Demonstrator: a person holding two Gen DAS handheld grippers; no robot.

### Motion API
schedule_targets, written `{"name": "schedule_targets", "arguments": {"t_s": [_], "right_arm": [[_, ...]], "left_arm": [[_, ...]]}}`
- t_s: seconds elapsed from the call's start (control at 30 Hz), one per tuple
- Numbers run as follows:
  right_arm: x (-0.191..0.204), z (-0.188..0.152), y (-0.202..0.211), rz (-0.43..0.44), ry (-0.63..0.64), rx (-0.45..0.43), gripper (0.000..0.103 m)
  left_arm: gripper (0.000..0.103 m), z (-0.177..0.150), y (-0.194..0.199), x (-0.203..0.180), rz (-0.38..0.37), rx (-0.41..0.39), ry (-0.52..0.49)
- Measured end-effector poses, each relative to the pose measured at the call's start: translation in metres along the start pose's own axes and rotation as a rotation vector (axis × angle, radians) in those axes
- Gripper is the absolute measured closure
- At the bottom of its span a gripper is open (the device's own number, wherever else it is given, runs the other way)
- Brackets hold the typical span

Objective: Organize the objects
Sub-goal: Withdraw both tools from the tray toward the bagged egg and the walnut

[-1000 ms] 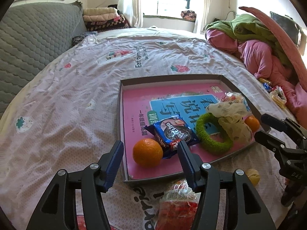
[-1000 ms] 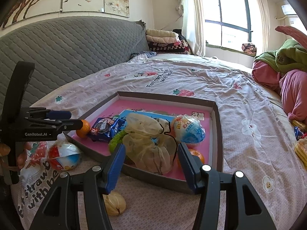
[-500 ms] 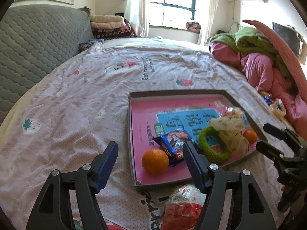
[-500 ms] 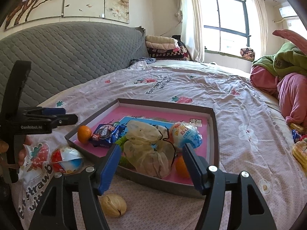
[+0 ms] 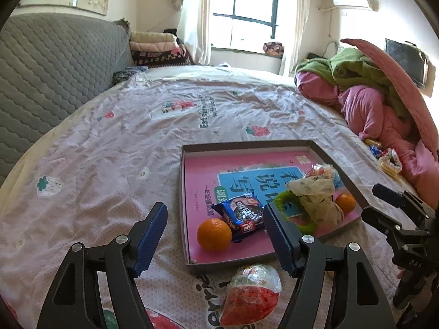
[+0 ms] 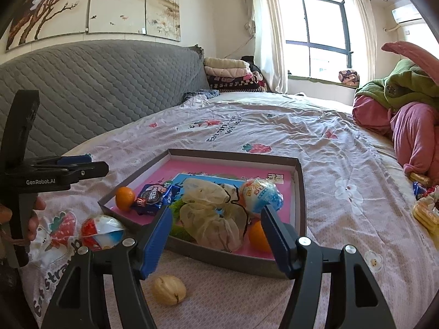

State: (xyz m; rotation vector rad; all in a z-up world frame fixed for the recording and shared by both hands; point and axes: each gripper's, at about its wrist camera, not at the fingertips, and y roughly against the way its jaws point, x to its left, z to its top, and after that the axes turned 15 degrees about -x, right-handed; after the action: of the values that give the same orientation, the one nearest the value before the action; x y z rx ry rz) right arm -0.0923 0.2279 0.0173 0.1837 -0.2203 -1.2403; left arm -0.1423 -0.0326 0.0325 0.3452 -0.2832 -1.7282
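Observation:
A grey tray (image 5: 247, 144) with a pink book as its floor lies on the bed. It holds an orange (image 5: 214, 234), a blue cookie packet (image 5: 241, 215), a green ring (image 5: 290, 211), a cream cloth bag (image 5: 315, 194), a small orange (image 5: 345, 203) and a blue wrapped egg (image 6: 260, 196). A red-and-white wrapped egg (image 5: 251, 293) lies on the sheet before the tray's near corner, and a walnut (image 6: 168, 289) lies outside the near rim. My left gripper (image 5: 214, 212) hangs open and empty short of the tray. My right gripper (image 6: 216, 213) is open and empty above the rim.
A grey quilted headboard (image 6: 96, 87) runs along the left. Pink and green bedding (image 5: 370, 101) is heaped at the right. Snack packets (image 6: 425, 208) lie near the right edge. Folded blankets (image 6: 230, 74) are stacked by the window. Bare sheet stretches beyond the tray.
Both grippers' jaws have spread wider. The left one has drawn back and up from the orange and cookie packet. The right one has eased back from the cloth bag.

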Motion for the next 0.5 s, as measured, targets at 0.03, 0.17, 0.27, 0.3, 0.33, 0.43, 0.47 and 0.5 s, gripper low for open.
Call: {"name": "schedule_targets", "arguments": {"t_s": [0.03,0.17,0.27,0.3,0.33,0.43,0.47,0.5], "right_arm": [[0.001,0.000,0.002,0.000,-0.002,-0.002,0.037],[0.007,0.002,0.010,0.004,-0.003,-0.019,0.037],[0.013,0.002,0.015,0.007,0.019,-0.027,0.037],[0.015,0.002,0.017,0.009,0.023,-0.033,0.037],[0.016,0.002,0.017,0.011,0.026,-0.036,0.037],[0.020,0.000,0.018,0.019,0.032,-0.030,0.037],[0.021,-0.001,0.018,0.021,0.033,-0.027,0.036],[0.022,-0.002,0.019,0.021,0.035,-0.025,0.037]], "left_arm": [[0.029,0.000,0.003,0.000,0.002,-0.008,0.002],[0.029,0.001,0.015,-0.002,0.006,-0.036,0.000],[0.029,-0.001,0.020,-0.005,0.005,-0.042,-0.004],[0.029,-0.002,0.021,-0.006,0.004,-0.042,-0.004],[0.029,-0.002,0.023,-0.006,0.001,-0.043,-0.003],[0.029,-0.006,0.026,-0.006,0.005,-0.042,0.002],[0.029,-0.007,0.026,-0.006,0.003,-0.039,0.009],[0.029,-0.008,0.027,-0.005,-0.001,-0.032,0.017]]}}
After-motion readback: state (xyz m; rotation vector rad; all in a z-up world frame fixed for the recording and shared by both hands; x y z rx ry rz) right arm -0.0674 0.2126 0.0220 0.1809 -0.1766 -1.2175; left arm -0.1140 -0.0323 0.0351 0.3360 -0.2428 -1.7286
